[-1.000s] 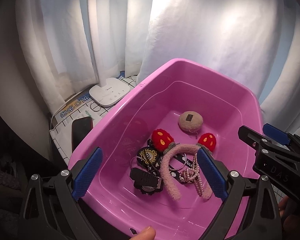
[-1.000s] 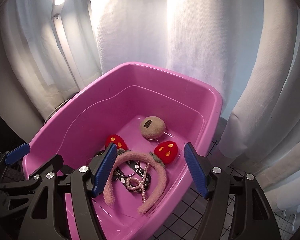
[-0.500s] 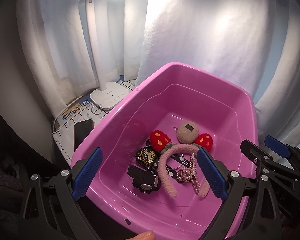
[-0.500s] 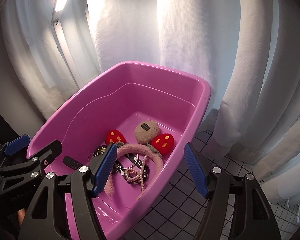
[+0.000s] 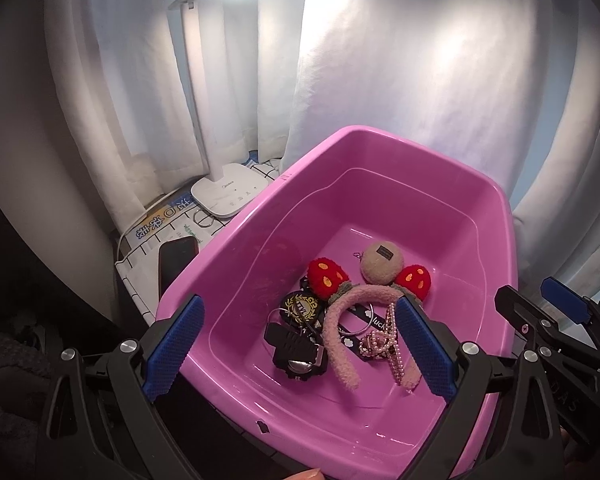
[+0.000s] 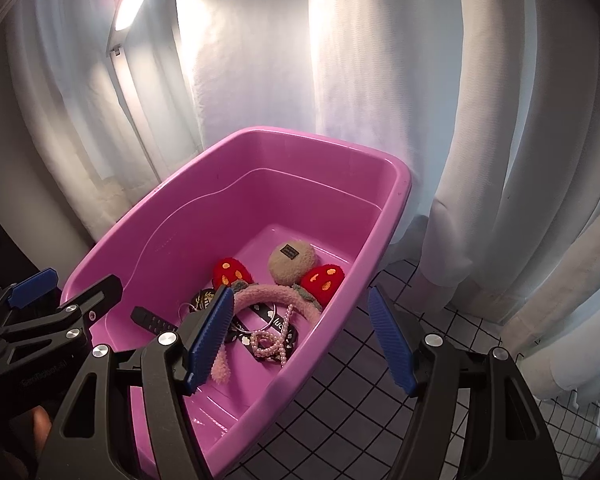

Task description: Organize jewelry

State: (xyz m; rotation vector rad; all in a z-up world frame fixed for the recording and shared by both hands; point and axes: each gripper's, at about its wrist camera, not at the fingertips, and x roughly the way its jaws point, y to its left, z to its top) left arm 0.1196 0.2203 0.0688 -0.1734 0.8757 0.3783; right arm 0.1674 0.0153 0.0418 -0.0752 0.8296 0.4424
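Observation:
A pink plastic tub (image 5: 380,148) (image 6: 300,138) holds the jewelry. Inside lie a fuzzy pink headband with red strawberry ears (image 5: 342,308) (image 6: 260,292), a beige pompom (image 5: 381,267) (image 6: 292,260), a pearl necklace (image 5: 384,340) (image 6: 274,338), a black watch (image 5: 296,354) and a black round badge (image 5: 302,305). My left gripper (image 5: 298,354) is open and empty above the tub's near end. My right gripper (image 6: 300,340) is open and empty over the tub's right rim; it also shows in the left wrist view (image 5: 540,312).
A white desk lamp's base (image 5: 230,194) stands left of the tub, with a black phone (image 5: 176,258) and printed papers (image 5: 160,224) nearby. White curtains hang behind. A black-grid tablecloth (image 6: 380,380) lies right of the tub.
Both grippers have pulled back and up from the tub. The tub and its contents look smaller and farther. More tablecloth shows on the right.

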